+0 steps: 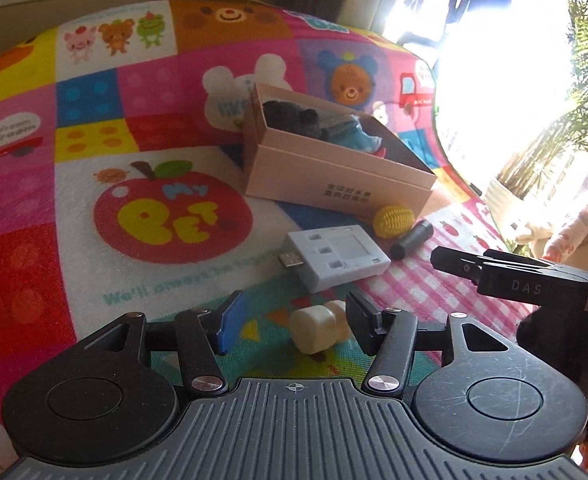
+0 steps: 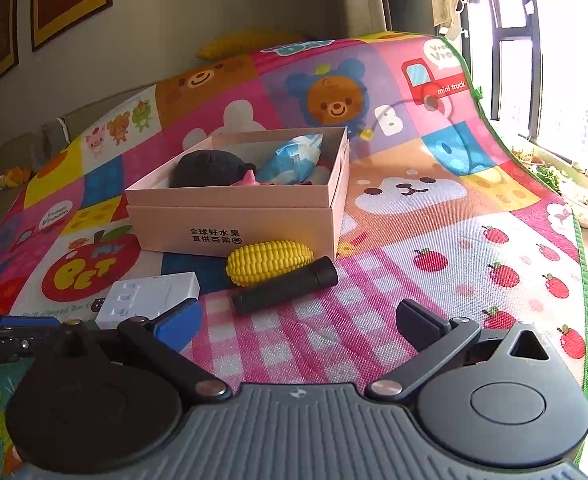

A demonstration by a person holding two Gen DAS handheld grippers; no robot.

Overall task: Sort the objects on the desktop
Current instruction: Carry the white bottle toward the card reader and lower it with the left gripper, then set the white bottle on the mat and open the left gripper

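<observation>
step: picking next item | left gripper (image 1: 289, 322): parted around cream dumbbell-shaped plastic toy (image 1: 320, 328) at play mat's (image 1: 33, 208) near edge, not clamped | right gripper (image 2: 294, 320): wide, empty | next: close, carry to pink cardboard box (image 1: 334, 184)

Pale pink box (image 2: 233, 220), black print. Yellow corn toy (image 2: 269, 262). Black tube (image 2: 283, 286). White USB hub (image 1: 336, 256). Cream block (image 1: 318, 328). Multicoloured cartoon-patchwork mat (image 2: 434, 280).
</observation>
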